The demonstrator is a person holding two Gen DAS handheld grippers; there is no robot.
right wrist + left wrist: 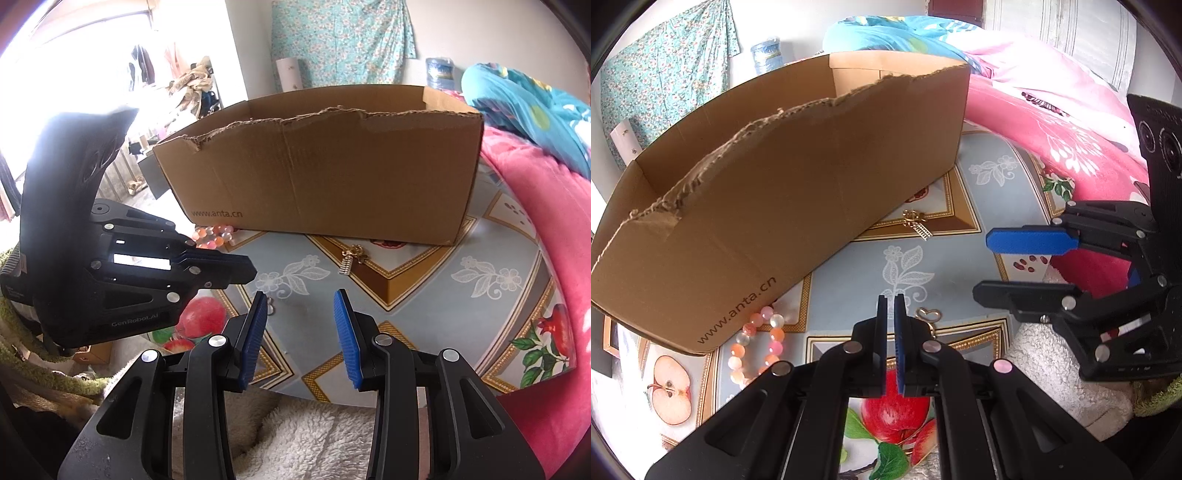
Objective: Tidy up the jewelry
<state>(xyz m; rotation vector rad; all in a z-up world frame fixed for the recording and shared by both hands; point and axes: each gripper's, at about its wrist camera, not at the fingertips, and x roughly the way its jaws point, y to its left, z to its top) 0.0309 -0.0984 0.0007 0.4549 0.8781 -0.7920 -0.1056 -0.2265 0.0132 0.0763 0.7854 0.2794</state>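
The left gripper point(891, 300) has its pads nearly together with only a slit between them, holding nothing; the right gripper point(300, 301) stands wide and empty. A gold brooch point(352, 258) lies ahead of the right gripper, slightly to its right, just short of the box point(325, 177) — its comb-like tail runs down-left toward the tool. The right gripper looks better placed for it. The bead bracelet point(757, 343) lies to the left of the left gripper's fingers, touching or tucked against the box's near corner. A small gold clasp point(928, 315) sits just right of the left fingertips, partly cut off by the finger. The box's inside is hidden from both views — whether anything lies in it, I cannot tell.
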